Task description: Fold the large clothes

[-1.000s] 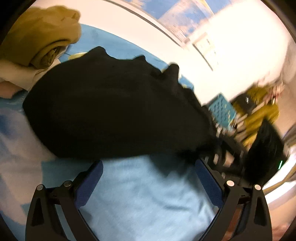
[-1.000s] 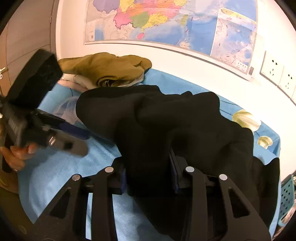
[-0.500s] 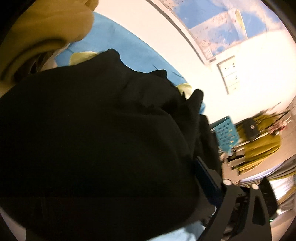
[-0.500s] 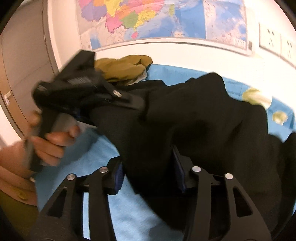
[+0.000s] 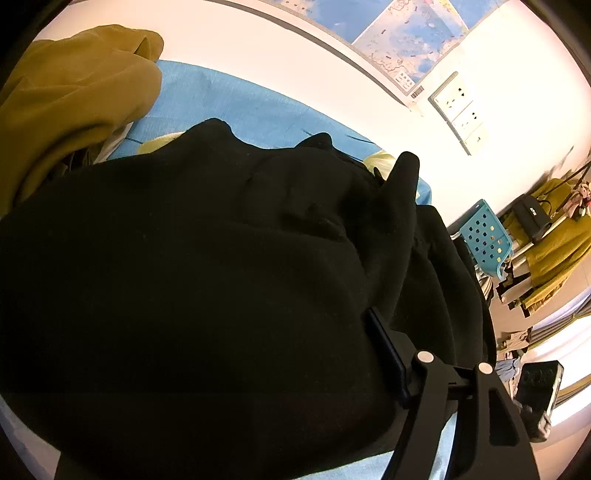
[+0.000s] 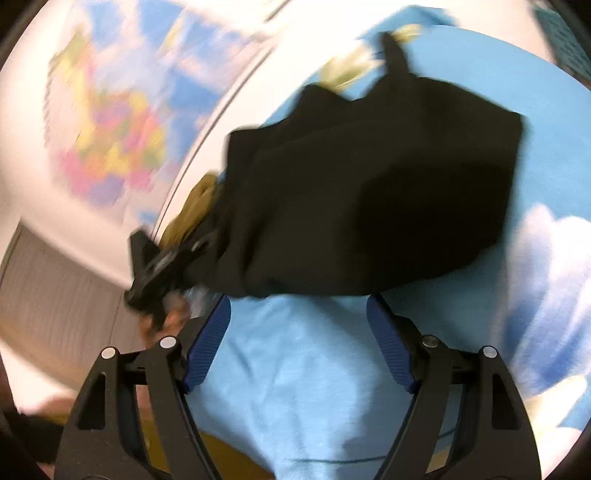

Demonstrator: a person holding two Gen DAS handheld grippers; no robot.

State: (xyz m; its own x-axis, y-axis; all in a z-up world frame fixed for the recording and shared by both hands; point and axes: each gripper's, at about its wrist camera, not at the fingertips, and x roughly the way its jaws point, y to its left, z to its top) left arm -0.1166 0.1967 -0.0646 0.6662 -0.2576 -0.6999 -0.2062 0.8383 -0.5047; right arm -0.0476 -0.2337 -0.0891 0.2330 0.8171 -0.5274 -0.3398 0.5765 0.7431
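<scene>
A large black garment point(image 5: 207, 280) fills most of the left wrist view and lies on the blue sheet point(image 5: 236, 99). It drapes over my left gripper: only one finger point(image 5: 391, 354) shows and the other is hidden, so I cannot see how the jaws stand. In the blurred right wrist view the same garment point(image 6: 369, 184) lies bunched on the sheet point(image 6: 303, 387). My right gripper point(image 6: 299, 325) is open and empty just in front of its near edge. The left gripper point(image 6: 155, 266) shows there at the garment's left end.
An olive garment point(image 5: 70, 99) is piled at the back left against the wall. A blue perforated basket point(image 5: 484, 240) and a rack of clothes point(image 5: 550, 236) stand to the right past the bed edge. A map point(image 5: 402, 33) and sockets point(image 5: 458, 107) are on the wall.
My right gripper has let go of the black garment, opened and swung back. My left gripper has pushed in under the garment, which now covers most of its view.
</scene>
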